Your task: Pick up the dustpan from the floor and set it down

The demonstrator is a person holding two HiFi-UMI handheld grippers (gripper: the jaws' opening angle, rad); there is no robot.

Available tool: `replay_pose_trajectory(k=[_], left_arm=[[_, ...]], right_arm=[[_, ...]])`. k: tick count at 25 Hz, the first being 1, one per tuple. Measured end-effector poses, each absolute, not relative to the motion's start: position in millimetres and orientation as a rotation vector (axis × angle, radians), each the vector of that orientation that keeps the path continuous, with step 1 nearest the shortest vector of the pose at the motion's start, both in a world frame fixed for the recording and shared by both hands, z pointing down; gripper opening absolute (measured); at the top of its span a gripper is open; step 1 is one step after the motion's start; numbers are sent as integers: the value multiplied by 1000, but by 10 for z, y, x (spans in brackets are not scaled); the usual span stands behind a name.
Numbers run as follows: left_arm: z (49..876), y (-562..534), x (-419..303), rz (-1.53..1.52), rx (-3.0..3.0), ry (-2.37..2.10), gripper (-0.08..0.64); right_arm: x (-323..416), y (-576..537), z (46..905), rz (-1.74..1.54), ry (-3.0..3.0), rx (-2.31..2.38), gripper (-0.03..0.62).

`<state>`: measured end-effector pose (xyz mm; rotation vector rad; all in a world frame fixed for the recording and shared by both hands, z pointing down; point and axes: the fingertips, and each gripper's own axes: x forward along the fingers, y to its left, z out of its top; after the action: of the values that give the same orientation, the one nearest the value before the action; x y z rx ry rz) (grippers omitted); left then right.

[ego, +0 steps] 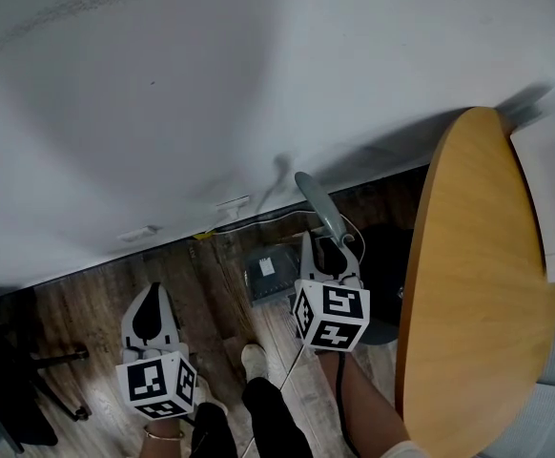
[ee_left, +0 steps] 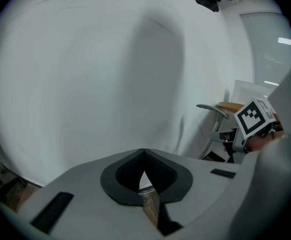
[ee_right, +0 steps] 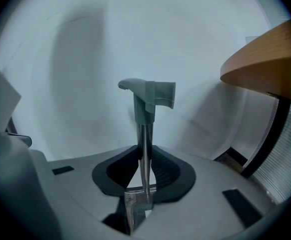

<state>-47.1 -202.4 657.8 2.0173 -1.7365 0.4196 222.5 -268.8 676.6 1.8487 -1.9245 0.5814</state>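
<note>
1. The right gripper (ee_right: 143, 151) has its jaws drawn narrow, and they press on the thin metal pole (ee_right: 144, 134) of the dustpan (ee_right: 148, 96). The hold is a little below the grey grip at the top.
2. The left gripper (ee_left: 144, 151) has its jaws together with nothing between them. It hangs to the left, well apart from the dustpan.
3. In the head view the dustpan (ego: 273, 273) stands by the wall (ego: 211, 84). Its pan is low over the wooden floor (ego: 96, 303), and its grip rises past the right gripper (ego: 330, 256). The round tabletop (ego: 478, 284) is just to the right.
4. The step in hand looks like the grasp, which seems made, while no lift shows yet. The next move calls for a steady rise. With so slim a pole the pan may swing or turn in the jaws, and it must stay clear of the tabletop's edge before being set down.
5. Part of the pan is hidden behind the right gripper, and so is the pole's lower end. I cannot tell whether the pan touches the floor. No view shows a place to set it down, and the tabletop runs out of the frame.
</note>
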Motion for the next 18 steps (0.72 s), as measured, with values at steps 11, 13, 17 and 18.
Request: replay_pose_trajectory(k=[11, 13, 17, 18], left_arm=[[6365, -1849, -548, 416, 2017, -1752, 6], [6278, -1845, -567, 412, 2022, -1760, 6], [6043, -1828, -629, 401, 2030, -1778, 5], [5952, -1803, -637, 397, 2033, -1779, 6]], right_arm=[[2101, -2380, 6616, 648, -1936, 1831, 97], [2072, -2305, 6538, 661, -1940, 1841, 97], [1956, -2184, 6297, 682, -1959, 1843, 97], [1916, -2141, 6197, 682, -1968, 1835, 97]])
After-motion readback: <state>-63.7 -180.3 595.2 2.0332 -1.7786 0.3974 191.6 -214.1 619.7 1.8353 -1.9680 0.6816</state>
